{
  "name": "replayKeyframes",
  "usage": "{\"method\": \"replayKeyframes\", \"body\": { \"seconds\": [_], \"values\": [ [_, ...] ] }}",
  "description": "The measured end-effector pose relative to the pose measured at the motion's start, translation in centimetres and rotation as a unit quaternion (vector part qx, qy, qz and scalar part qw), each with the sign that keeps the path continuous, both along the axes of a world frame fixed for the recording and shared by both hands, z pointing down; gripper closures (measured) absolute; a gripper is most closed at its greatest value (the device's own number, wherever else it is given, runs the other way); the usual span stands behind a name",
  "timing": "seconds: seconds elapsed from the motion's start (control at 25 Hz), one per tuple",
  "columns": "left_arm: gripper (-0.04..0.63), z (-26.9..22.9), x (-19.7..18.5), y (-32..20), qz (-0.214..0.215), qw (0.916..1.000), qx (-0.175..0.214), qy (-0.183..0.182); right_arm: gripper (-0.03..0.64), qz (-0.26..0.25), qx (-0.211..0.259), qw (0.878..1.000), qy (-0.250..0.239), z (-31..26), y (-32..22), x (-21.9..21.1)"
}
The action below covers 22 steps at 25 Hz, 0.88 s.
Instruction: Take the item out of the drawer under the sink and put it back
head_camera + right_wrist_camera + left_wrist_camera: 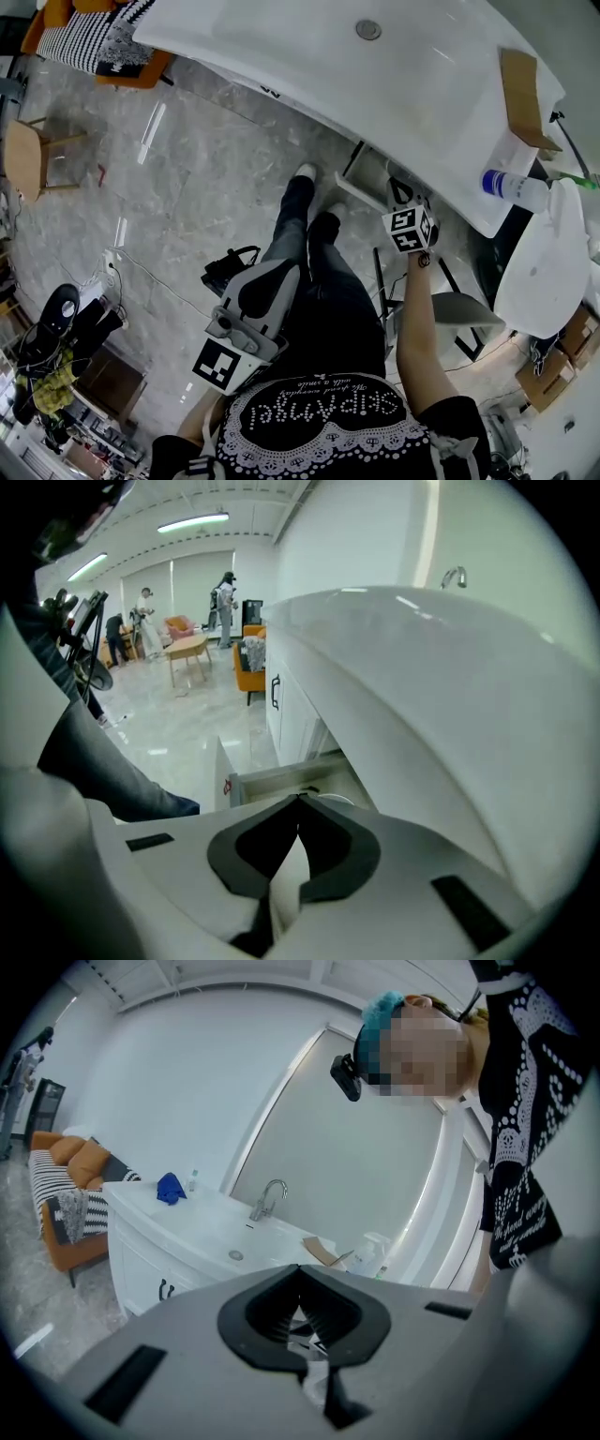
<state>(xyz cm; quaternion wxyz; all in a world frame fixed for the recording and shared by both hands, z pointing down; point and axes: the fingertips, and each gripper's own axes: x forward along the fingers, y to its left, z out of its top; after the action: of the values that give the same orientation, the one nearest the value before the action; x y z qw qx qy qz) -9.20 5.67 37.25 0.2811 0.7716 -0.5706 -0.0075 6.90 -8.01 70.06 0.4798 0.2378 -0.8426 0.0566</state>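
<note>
Standing at the white sink (309, 66) with the right hand-held gripper (299, 806) tilted down over the open drawer (272, 780) beneath it, jaws pressed together tip to tip; resting inside that drawer, just past the tips and apart from them, the curved white edge of the item (334, 798), too little shown to name; holding the left hand-held gripper (300, 1288) back near the body, aimed across at the sink, jaws likewise closed narrow; lying on the surface (450, 141) beside the basin, a white bottle (514, 187) with a blue end and a brown card piece (521, 94); at the far end, a blue cloth (170, 1188) near the tap (269, 1196).
</note>
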Motion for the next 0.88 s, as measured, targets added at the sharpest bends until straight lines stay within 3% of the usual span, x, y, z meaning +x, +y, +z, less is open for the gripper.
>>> {"method": "replayKeyframes", "body": {
  "seconds": [0.2, 0.4, 0.68, 0.88],
  "values": [
    [0.591, -0.7, 0.7, -0.1, 0.005, 0.9998, 0.017, 0.008, 0.600, 0.058, 0.017, 0.995, -0.080, -3.3, 0.8, -0.4],
    [0.591, -0.9, 1.8, -0.1, 0.019, 0.9994, 0.027, 0.009, 0.599, 0.107, 0.039, 0.979, -0.168, -7.3, 1.6, -0.4],
    [0.591, -1.4, 3.7, -0.3, 0.037, 0.9983, 0.043, 0.011, 0.600, 0.131, 0.051, 0.948, -0.285, -13.5, 3.2, -0.8],
    [0.591, -2.0, 4.9, -0.6, 0.053, 0.9962, 0.068, 0.010, 0.600, 0.130, 0.092, 0.934, -0.319, -18.4, 4.0, -0.3]
  ]
}}
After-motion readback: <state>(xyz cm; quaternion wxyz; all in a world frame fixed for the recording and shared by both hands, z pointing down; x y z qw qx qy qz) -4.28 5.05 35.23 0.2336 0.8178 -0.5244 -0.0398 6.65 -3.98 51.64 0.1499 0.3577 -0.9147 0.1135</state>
